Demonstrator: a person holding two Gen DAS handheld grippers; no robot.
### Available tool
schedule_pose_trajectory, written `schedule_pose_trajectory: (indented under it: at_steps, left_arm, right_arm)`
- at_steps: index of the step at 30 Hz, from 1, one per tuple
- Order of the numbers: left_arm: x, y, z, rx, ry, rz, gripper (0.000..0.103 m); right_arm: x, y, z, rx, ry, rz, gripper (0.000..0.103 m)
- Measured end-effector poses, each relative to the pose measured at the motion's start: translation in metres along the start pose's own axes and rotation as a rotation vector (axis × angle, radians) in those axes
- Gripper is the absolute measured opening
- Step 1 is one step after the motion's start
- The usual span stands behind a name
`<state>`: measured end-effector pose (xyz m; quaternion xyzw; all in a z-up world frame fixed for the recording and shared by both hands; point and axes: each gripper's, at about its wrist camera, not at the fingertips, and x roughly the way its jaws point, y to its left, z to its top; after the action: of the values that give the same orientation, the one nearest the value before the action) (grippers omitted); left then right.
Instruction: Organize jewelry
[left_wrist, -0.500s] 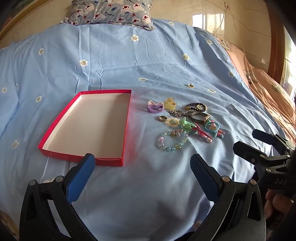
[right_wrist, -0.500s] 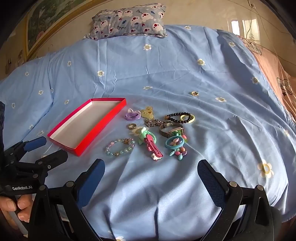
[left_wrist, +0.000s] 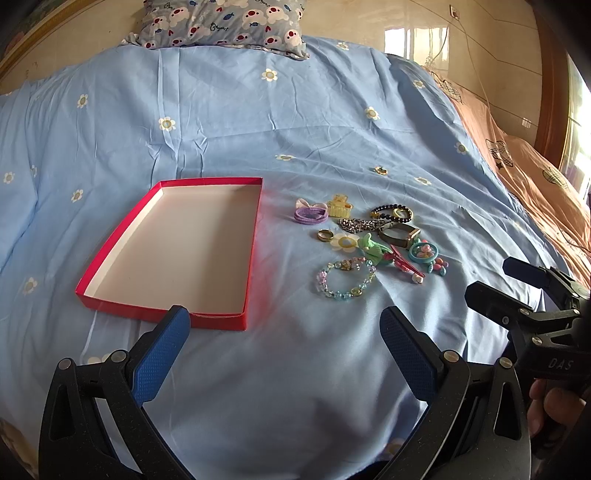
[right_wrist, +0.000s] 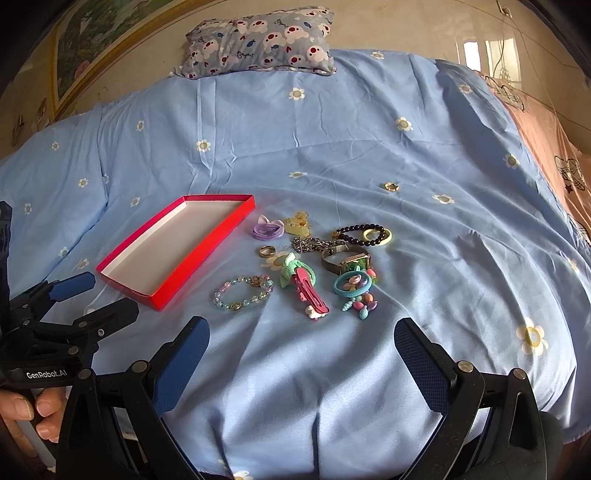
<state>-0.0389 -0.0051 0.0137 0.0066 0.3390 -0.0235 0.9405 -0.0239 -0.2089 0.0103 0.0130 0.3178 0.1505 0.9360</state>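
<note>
One red tray (left_wrist: 255, 236), two bead bracelets (right_wrist: 243, 292), two rings (right_wrist: 267, 251)

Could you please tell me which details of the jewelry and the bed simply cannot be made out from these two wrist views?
- Watch dial: too small and glary in both views.
- Silver chain: partly under the watch band, so its length is unclear.
- Small ring lying apart: too small to tell its design.
- Bed near edge: hidden behind the open left gripper and right gripper.
</note>
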Motion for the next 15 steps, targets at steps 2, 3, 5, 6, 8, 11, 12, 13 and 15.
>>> schedule_pose_trajectory:
  at_steps: [2,3,5,6,8,11,12,13,15]
  left_arm:
    - [0.0000,0.0002,0.0000,0.001,0.001,0.000,0.103]
    - [0.0000,0.0003,0.0001,0.002,0.001,0.000,0.103]
    - [-0.0001,0.0006,-0.0004,0.001,0.001,-0.001,0.103]
    - [-0.0002,0.0008,-0.0004,0.001,0.001,-0.002,0.103]
    - [-0.0001,0.0004,-0.0009,0.000,0.001,-0.001,0.103]
    - [0.0000,0.0003,-0.0008,0.000,0.001,-0.001,0.103]
    - [0.0000,0.0004,-0.0008,0.000,0.002,-0.002,0.103]
    - [0.0000,0.0004,-0.0007,0.000,0.002,-0.002,0.103]
    - [0.0001,0.0001,-0.0007,0.000,0.003,-0.003,0.103]
  right_arm:
    - [0.0039,0.0059,-0.0017,0.000,-0.003,0.000,0.101]
    - [0.0044,0.0069,-0.0020,0.001,-0.005,0.000,0.101]
    - [0.0009,0.0057,-0.0021,0.000,-0.009,0.000,0.101]
    - [0.0009,0.0063,-0.0022,0.000,-0.009,0.001,0.101]
    - [0.0009,0.0061,-0.0015,-0.003,-0.013,0.000,0.101]
    - [0.0008,0.0046,-0.0020,-0.003,-0.013,0.003,0.101]
    - [0.0009,0.0048,-0.0020,-0.001,-0.008,0.004,0.101]
    - [0.0008,0.0047,-0.0019,-0.002,-0.009,0.004,0.101]
    - [0.0004,0.0053,-0.0022,0.000,-0.012,0.005,0.101]
